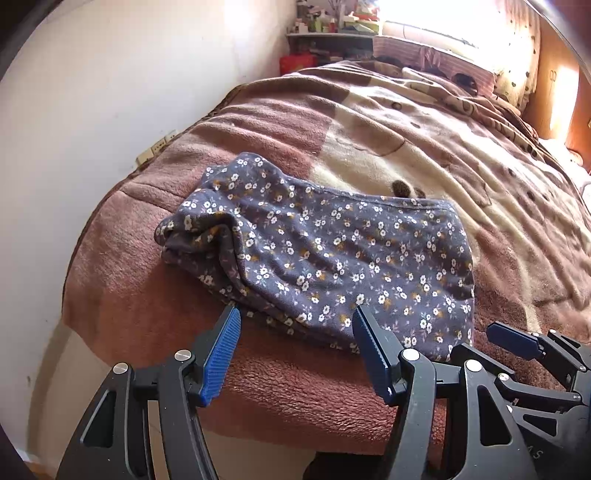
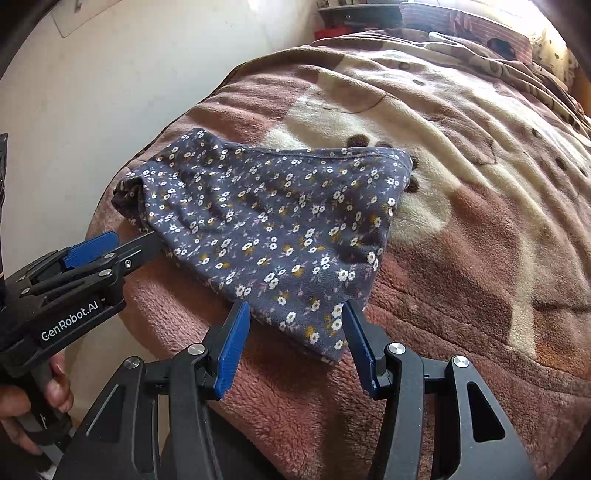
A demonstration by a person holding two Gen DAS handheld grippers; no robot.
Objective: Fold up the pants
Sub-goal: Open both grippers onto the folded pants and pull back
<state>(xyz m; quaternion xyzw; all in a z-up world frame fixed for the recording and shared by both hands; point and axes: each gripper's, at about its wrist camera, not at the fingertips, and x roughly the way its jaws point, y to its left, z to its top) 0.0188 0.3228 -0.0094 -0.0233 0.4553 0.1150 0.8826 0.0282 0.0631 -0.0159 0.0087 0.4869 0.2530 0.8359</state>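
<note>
The navy-blue fleece pants printed with small white and ochre flowers [image 1: 325, 258] lie folded into a compact bundle on the pink, brown and cream plush blanket [image 1: 424, 155] that covers the bed, close to the bed's near corner and beside the pale wall [image 1: 110, 92]. In the left wrist view the bundle's left end is bunched and rumpled, while a stitched edge runs along its far side. The left tongs [image 1: 295, 314] stand wide open, their ribbed blue pads either side of the bundle's near edge, gripping nothing. The right tongs [image 2: 295, 308] are likewise spread open, their blue pads flanking the near corner of the folded pants, with the cloth lying loose between them. In the right wrist view the left tongs appear at the lower left, at the bundle's left edge, with the person's left hand [image 2: 33, 406] wrapped round the black handle. A cluttered shelf [image 1: 332, 33] sits at the far end of the bed.
</note>
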